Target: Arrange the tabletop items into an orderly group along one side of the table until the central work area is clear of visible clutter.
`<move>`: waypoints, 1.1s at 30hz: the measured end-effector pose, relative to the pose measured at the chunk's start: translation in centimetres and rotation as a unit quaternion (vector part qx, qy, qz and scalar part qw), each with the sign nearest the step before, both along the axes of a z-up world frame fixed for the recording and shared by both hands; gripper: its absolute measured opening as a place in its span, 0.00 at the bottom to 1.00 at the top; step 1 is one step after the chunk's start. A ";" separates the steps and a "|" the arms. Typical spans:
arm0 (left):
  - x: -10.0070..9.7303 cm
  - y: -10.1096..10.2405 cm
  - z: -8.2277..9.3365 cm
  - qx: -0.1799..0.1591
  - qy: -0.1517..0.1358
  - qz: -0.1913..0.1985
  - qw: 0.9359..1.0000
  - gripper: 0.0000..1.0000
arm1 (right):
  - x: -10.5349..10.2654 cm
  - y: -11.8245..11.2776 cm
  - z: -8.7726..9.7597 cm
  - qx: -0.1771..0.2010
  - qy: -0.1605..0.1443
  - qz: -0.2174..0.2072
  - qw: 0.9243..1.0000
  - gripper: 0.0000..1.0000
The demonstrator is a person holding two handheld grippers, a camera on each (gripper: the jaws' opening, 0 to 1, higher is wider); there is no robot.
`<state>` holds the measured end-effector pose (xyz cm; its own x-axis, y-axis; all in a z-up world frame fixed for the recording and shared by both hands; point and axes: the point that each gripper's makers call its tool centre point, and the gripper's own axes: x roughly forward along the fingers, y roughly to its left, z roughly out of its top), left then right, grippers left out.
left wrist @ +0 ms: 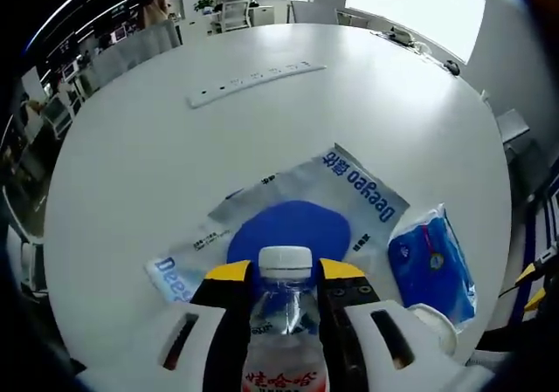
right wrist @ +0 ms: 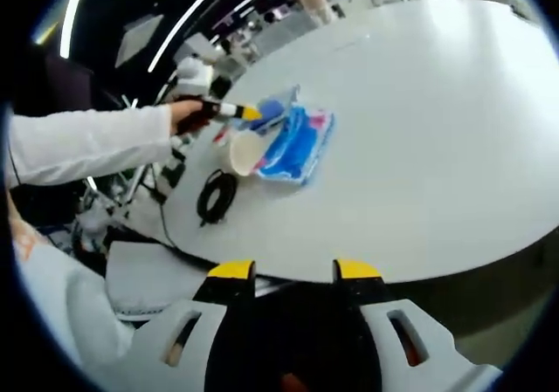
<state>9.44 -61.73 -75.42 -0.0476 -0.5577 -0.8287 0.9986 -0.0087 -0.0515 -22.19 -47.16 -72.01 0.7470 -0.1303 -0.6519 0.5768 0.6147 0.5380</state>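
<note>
Grouping under way | left gripper [left wrist: 285, 274] clamped on water bottle [left wrist: 284, 322] | right gripper [right wrist: 295, 271] apart, empty | pouch [left wrist: 306, 209], blue pack [left wrist: 432, 261], cup [right wrist: 246, 152], cable [right wrist: 215, 196] cluster near table [left wrist: 349, 86] edge | power strip [left wrist: 256, 83] left mid-table

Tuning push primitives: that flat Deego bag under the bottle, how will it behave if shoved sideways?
The Deego bag lies flat and creased on the table, so it's probably floppy and would likely buckle rather than slide as one piece. Its glossy film looks slippery. The left gripper holds a water bottle over it; any contact would likely drag it.
</note>
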 end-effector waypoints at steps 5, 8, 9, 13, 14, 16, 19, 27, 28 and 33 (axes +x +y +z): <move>-0.4 0.7 1.7 -0.019 0.003 -0.011 1.000 0.24 | 0.1 -0.1 0.3 -0.002 -0.009 -0.006 1.000 0.33; -0.3 1.3 3.2 -0.035 0.005 -0.021 0.999 0.23 | 0.3 0.2 0.4 -0.001 -0.013 -0.006 1.000 0.32; -0.2 1.5 3.8 -0.042 0.009 -0.018 0.999 0.23 | 0.3 0.2 0.4 -0.001 -0.014 -0.004 1.000 0.32; 0.6 2.8 6.3 -0.073 0.010 -0.011 0.997 0.22 | 0.7 0.5 0.6 -0.002 -0.020 0.003 1.000 0.32; 0.8 3.1 6.7 -0.079 0.010 -0.008 0.997 0.22 | 0.8 0.6 0.6 -0.002 -0.023 0.003 1.000 0.32; 1.4 4.0 7.8 -0.096 0.011 0.001 0.995 0.22 | 1.0 0.7 0.7 -0.002 -0.027 0.004 1.000 0.32; 1.6 5.8 9.7 -0.126 0.009 0.022 0.992 0.22 | 1.5 0.8 0.9 -0.002 -0.033 0.009 0.999 0.31; 2.7 10.1 11.9 -0.170 -0.001 0.062 0.983 0.21 | 1.9 1.1 1.4 -0.006 -0.040 0.020 0.999 0.31; 2.6 10.6 12.1 -0.178 -0.003 0.065 0.982 0.21 | 2.0 1.1 1.4 -0.007 -0.039 0.021 0.999 0.31; 2.4 12.3 12.6 -0.200 -0.013 0.072 0.977 0.21 | 2.1 1.0 1.5 -0.006 -0.041 0.021 0.999 0.30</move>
<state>11.88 -49.39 -62.81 0.0739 -0.8366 -0.5428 0.9919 0.1178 -0.0466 -20.11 -46.13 -70.55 0.8027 -0.1044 -0.5872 0.5045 0.6440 0.5751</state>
